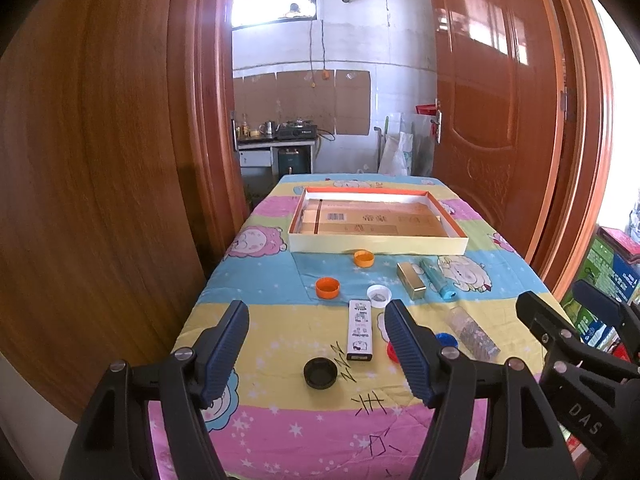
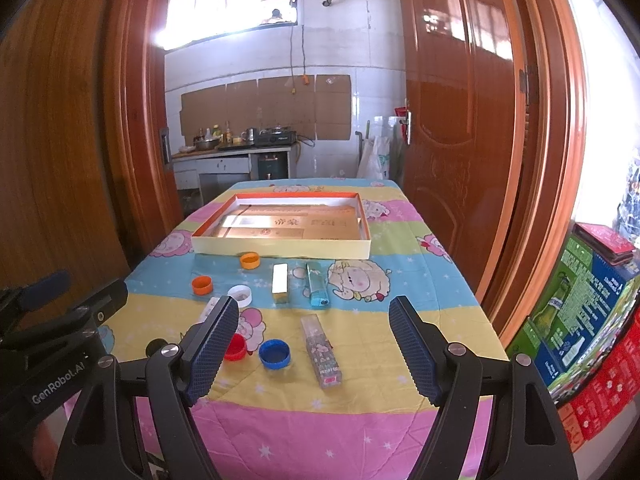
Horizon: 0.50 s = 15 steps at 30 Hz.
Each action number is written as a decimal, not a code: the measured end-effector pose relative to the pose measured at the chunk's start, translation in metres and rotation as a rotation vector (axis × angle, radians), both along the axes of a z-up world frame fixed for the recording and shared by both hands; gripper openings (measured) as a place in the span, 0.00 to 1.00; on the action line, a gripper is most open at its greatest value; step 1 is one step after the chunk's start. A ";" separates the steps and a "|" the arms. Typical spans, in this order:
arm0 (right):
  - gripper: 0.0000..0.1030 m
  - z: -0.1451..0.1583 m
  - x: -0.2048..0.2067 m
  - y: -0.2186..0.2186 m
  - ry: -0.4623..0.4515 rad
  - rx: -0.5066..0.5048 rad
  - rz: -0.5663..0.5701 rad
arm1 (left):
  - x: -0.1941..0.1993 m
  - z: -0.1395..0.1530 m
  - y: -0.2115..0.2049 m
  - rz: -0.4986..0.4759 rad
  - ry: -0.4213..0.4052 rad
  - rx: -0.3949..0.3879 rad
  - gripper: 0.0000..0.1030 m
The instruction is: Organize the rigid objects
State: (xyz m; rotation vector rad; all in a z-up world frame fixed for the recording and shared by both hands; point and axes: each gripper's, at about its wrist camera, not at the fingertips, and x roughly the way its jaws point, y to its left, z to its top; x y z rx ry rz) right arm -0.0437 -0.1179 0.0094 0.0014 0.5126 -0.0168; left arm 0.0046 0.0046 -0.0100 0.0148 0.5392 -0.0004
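Note:
A shallow cardboard tray (image 1: 376,246) (image 2: 280,246) with an orange rim lies at the far end of the table. In front of it lie two orange caps (image 1: 327,288) (image 1: 364,258), a white cap (image 1: 378,294), a black cap (image 1: 320,373), a blue cap (image 2: 274,354), a red cap (image 2: 235,347), a white box (image 1: 360,330), a gold box (image 1: 411,280) (image 2: 280,283), a teal lighter (image 1: 438,279) (image 2: 317,289) and a clear box (image 1: 474,334) (image 2: 323,354). My left gripper (image 1: 316,322) and my right gripper (image 2: 314,316) are both open and empty, above the near end.
The table (image 1: 256,320) has a colourful cartoon cloth. Wooden door panels (image 1: 100,160) (image 2: 460,120) flank it. Printed cartons (image 2: 580,312) are stacked at the right. A kitchen counter (image 2: 232,148) stands behind.

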 end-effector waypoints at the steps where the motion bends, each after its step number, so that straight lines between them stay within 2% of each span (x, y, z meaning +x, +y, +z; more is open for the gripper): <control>1: 0.77 -0.002 0.000 -0.001 0.003 0.000 -0.003 | 0.001 -0.002 0.003 0.000 0.008 -0.006 0.69; 6: 0.77 -0.019 0.001 -0.017 0.043 0.031 -0.007 | 0.011 -0.019 0.022 -0.011 0.066 -0.059 0.69; 12: 0.77 -0.054 0.013 -0.022 0.128 0.033 0.028 | 0.023 -0.050 0.017 -0.071 0.136 -0.050 0.69; 15: 0.77 -0.068 0.020 -0.026 0.160 0.025 0.024 | 0.031 -0.064 0.010 -0.113 0.172 -0.056 0.64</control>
